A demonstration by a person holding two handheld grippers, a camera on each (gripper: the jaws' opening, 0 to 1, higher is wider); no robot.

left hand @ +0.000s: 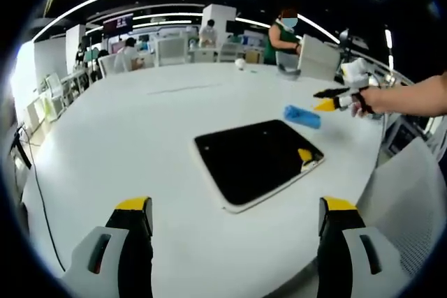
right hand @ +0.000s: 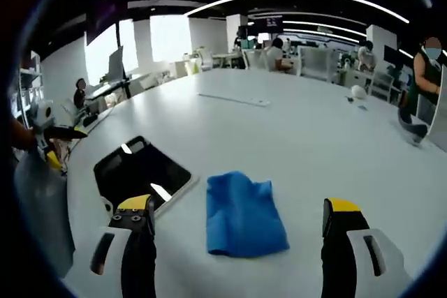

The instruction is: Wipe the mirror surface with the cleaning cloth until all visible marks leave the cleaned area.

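A dark rectangular mirror (left hand: pixel 255 160) with a white frame lies flat on the white round table (left hand: pixel 140 130). Beyond its far right corner rests a folded blue cleaning cloth (left hand: pixel 302 116). My left gripper (left hand: pixel 234 232) stands open above the table's near edge, short of the mirror, with nothing between its jaws. In the right gripper view the blue cloth (right hand: pixel 243 213) lies just ahead of my open right gripper (right hand: pixel 237 232), between its jaws' lines, and the mirror (right hand: pixel 140 169) sits to the cloth's left. The right gripper (left hand: pixel 332 99) also enters the left gripper view from the right, held by a hand.
People sit and stand at desks beyond the table. A small white object (left hand: pixel 240 63) and a grey box (left hand: pixel 318 57) rest near the table's far edge. A thin flat strip (right hand: pixel 234 99) lies on the table farther out. A chair (left hand: pixel 408 200) stands at the right.
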